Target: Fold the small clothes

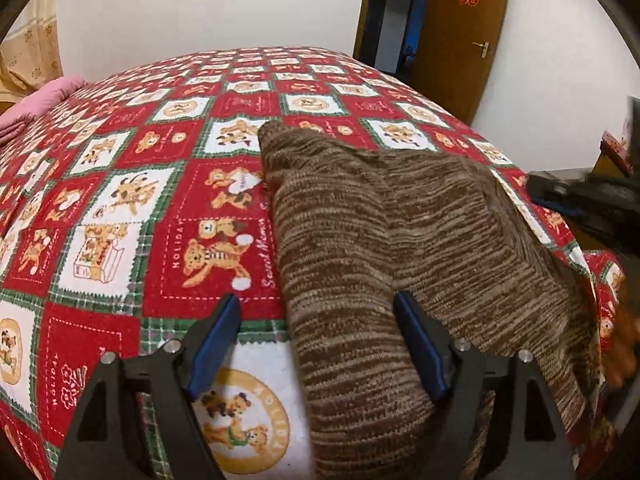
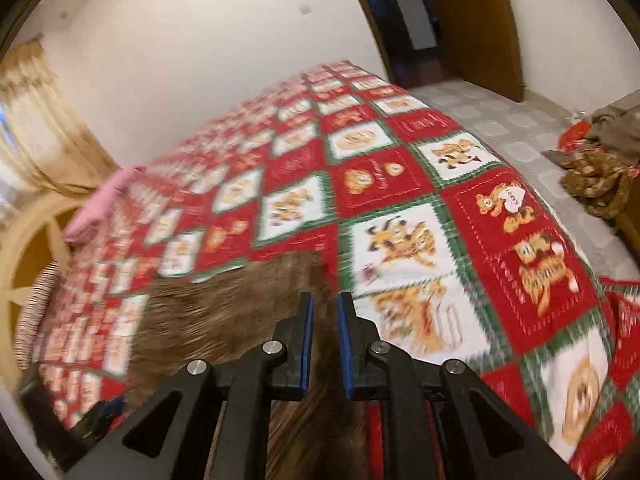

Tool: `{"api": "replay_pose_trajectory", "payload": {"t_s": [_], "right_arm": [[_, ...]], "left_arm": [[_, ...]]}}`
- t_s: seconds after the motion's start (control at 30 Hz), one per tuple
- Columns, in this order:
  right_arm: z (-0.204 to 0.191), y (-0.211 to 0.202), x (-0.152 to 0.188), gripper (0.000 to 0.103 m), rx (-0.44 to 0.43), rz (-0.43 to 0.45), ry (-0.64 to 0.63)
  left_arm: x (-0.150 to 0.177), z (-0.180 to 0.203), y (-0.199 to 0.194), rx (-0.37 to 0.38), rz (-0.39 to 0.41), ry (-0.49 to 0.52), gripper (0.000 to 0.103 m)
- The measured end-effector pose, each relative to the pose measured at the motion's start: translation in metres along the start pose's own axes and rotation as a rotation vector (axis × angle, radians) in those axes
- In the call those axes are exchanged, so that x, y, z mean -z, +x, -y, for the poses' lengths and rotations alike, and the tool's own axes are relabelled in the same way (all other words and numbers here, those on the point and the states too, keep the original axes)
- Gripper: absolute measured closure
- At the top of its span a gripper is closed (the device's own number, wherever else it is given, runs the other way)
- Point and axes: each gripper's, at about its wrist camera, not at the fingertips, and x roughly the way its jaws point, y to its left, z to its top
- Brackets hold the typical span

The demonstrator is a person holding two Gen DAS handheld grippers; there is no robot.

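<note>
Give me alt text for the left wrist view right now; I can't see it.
The left gripper hangs open over a brown striped knit garment lying partly folded on a bed with a red, white and green bear-print cover; its pads are not pressing on the cloth. Behind are a white wall and an open wooden door.
</note>
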Motion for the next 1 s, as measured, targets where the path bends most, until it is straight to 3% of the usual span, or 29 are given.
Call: {"api": "replay_pose_trajectory", "payload": {"t_s": [0.13,0.2,0.3,0.43,0.53,0.57,0.63,0.7,0.73,0.77,0.87,1.0], "right_arm": [[-0.008,-0.016,0.029,0.091,-0.029,-0.04,-0.043],[-0.007,-0.006,0.048,0.09,0.032,-0.108,-0.057],[0.002,-0.01,0.068,0.085,0.022,-0.043,-0.029],[0.008,-0.013,0.071,0.084,-0.005,-0.027,0.043],[0.006,-0.021,0.075,0.08,-0.012,0.014,0.045],[0.009,-0.026,0.074,0.08,-0.03,0.022,0.08],[0.02,-0.04,0.074,0.076,-0.069,0.074,0.146],[0.027,-0.053,0.071,0.056,-0.052,0.139,0.173],[0.029,-0.058,0.07,0.041,-0.04,0.164,0.174],[0.03,-0.062,0.069,0.037,-0.024,0.185,0.173],[0.036,-0.059,0.067,0.037,-0.052,0.167,0.195],[0.035,-0.037,0.065,0.037,-0.099,0.071,0.192]], "left_arm": [[-0.001,0.001,0.0,-0.012,0.003,0.008,0.02],[0.0,0.002,0.001,-0.013,0.003,0.011,0.02],[0.0,0.004,0.0,-0.028,0.007,0.024,0.02],[0.001,0.006,-0.002,-0.052,0.015,0.036,0.019],[0.001,-0.002,-0.002,-0.059,0.008,-0.008,0.008],[0.002,-0.008,-0.002,-0.047,0.001,-0.043,0.002],[0.006,-0.025,-0.003,0.028,-0.01,-0.134,0.001],[0.01,-0.034,-0.011,0.082,0.003,-0.165,0.001],[0.011,-0.036,-0.014,0.102,0.003,-0.164,0.001],[0.011,-0.039,-0.017,0.126,0.001,-0.161,0.003],[0.003,-0.048,-0.025,0.204,0.005,-0.21,0.013],[-0.015,-0.05,-0.014,0.309,-0.008,-0.291,0.013]]}}
